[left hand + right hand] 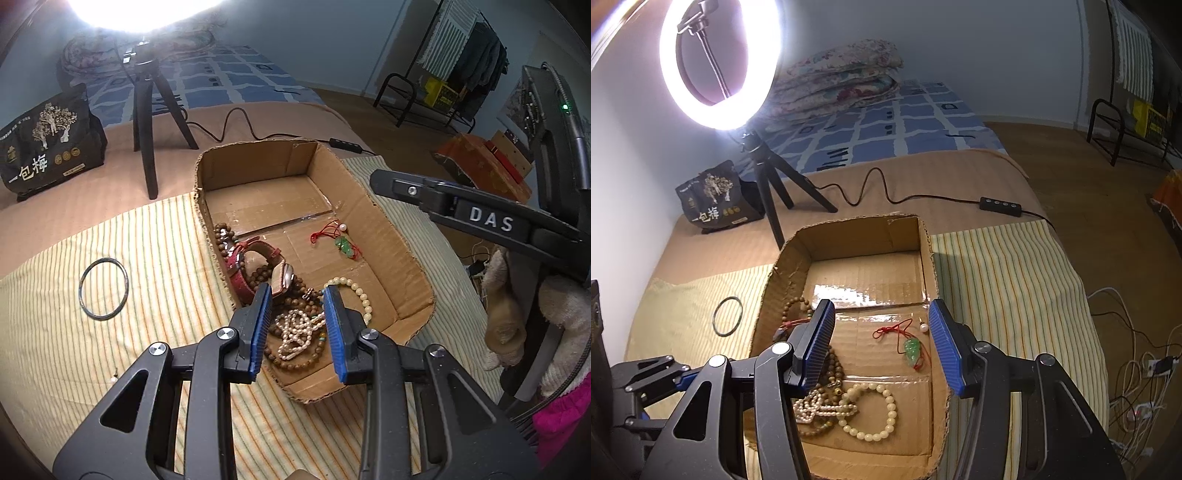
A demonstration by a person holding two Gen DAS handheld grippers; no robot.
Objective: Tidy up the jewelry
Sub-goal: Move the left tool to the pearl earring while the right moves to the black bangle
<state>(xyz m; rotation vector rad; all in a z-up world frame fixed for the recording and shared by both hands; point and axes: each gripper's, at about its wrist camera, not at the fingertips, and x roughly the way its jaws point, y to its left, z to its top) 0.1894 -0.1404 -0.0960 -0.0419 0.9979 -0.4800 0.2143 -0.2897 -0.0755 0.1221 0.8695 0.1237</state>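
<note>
An open cardboard box (388, 236) (849, 232) lies on a striped cloth. In it are a red-strapped watch (255, 266), brown bead strings (295, 299), a pearl strand (295, 332) (816, 406), a cream bead bracelet (354, 291) (871, 413) and a green pendant on red cord (343, 247) (910, 349). A dark bangle (104, 288) (727, 316) lies on the cloth left of the box. My left gripper (297, 295) is open and empty above the pearls. My right gripper (882, 314) is open and empty above the box.
A ring light on a tripod (720, 62) (147, 122) stands behind the box, its cable and switch (1001, 205) trailing right. A black snack bag (48, 147) (716, 199) sits at the back left. A small pearl item (113, 378) lies on the cloth.
</note>
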